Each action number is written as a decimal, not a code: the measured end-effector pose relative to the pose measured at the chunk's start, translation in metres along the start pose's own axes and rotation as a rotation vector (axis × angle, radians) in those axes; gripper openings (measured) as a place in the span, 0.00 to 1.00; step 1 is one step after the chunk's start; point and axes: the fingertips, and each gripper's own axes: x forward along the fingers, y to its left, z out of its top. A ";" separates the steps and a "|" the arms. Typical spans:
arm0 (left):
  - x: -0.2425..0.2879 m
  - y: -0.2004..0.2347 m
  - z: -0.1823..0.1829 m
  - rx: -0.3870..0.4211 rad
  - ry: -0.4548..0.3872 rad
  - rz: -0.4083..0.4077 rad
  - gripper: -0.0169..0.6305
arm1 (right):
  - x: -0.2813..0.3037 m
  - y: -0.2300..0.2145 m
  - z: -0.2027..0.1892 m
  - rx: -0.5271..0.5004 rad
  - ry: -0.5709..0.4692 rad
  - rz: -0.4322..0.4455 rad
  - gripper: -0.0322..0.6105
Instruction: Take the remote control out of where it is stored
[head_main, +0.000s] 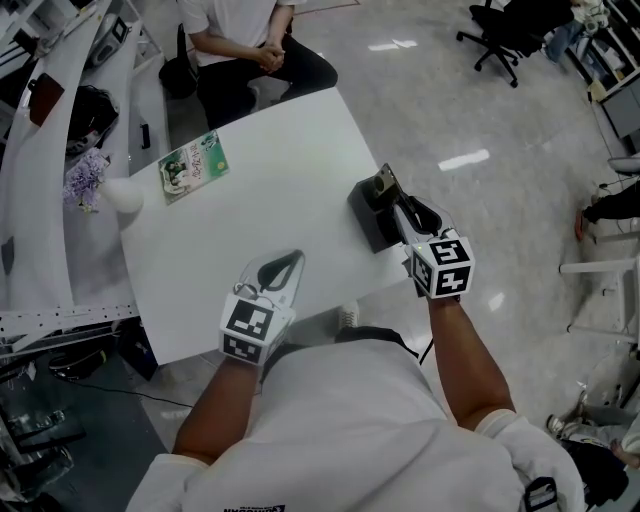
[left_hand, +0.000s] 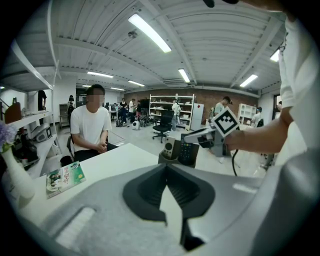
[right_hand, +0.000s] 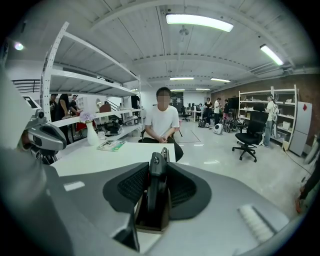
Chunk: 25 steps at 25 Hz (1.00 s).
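A dark holder (head_main: 370, 222) stands at the right edge of the white table (head_main: 270, 190). Two remotes stand upright in it: a black remote control (right_hand: 156, 185) and a lighter one (right_hand: 164, 156) behind it. My right gripper (head_main: 400, 207) reaches into the holder from the near side, and its jaws sit against both flat sides of the black remote. From the left gripper view the holder (left_hand: 169, 160) shows the light remote (left_hand: 170, 148) and the black remote (left_hand: 188, 153) side by side. My left gripper (head_main: 296, 259) rests low over the table's near edge, tips together, holding nothing.
A green booklet (head_main: 192, 167) lies at the table's far left corner, beside a white vase with purple flowers (head_main: 112, 193). A person in a white shirt (head_main: 250, 45) sits at the far side. Shelving runs along the left, and an office chair (head_main: 500, 40) stands far right.
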 end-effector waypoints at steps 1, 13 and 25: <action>-0.002 0.001 0.000 0.001 -0.001 0.000 0.03 | -0.002 0.001 0.002 0.000 -0.006 -0.001 0.23; -0.026 0.010 -0.004 0.010 -0.023 0.001 0.03 | -0.033 0.015 0.040 -0.050 -0.079 -0.029 0.22; -0.063 0.026 -0.018 -0.016 -0.046 0.007 0.03 | -0.063 0.063 0.075 -0.098 -0.159 -0.025 0.22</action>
